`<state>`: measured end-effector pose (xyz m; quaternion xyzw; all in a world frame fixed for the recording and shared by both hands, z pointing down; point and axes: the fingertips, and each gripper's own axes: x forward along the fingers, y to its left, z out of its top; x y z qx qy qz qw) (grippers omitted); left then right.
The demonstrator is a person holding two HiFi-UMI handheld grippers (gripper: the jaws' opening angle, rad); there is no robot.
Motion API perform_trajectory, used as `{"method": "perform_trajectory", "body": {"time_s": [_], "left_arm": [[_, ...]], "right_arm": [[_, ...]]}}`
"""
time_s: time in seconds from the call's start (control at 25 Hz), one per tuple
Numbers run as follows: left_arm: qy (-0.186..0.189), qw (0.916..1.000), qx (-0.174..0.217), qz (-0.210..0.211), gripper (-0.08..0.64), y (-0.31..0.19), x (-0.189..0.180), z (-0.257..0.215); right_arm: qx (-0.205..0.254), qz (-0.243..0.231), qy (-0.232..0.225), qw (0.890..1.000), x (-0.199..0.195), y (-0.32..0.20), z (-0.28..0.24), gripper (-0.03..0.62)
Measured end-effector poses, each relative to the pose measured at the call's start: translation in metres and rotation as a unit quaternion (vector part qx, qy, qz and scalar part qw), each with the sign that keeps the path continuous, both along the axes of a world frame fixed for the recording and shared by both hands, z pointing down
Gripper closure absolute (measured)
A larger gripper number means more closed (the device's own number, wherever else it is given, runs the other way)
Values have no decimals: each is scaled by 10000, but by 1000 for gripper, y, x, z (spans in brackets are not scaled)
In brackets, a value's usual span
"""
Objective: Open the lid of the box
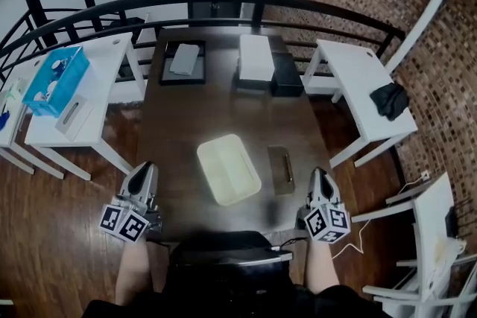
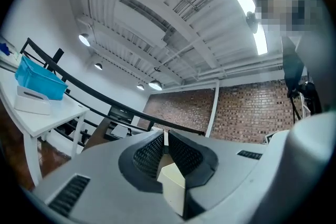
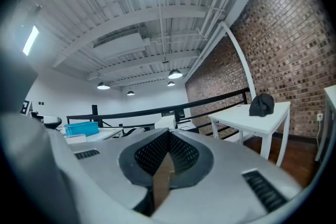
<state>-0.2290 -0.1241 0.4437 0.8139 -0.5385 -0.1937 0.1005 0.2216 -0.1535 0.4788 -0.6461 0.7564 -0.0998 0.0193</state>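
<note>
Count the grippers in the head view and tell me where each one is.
2. The left gripper is by the dark table's near left corner, and the right gripper is by its near right corner. Both are shut, either side of the cream box. None seems hidden.

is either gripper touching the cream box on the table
No, the head view shows the left gripper and right gripper by the near corners of the dark brown table, both apart from the pale cream rectangular box.
</note>
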Motion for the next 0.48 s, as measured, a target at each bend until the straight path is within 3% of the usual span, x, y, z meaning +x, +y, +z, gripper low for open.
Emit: {"method": "perform_trajectory", "body": {"time_s": [0.48], "left_arm": [[-47,9999,47,92,541,7,13,-1]], "right_arm": [[-19,-103,169,9998,0,5,-3,592]]}}
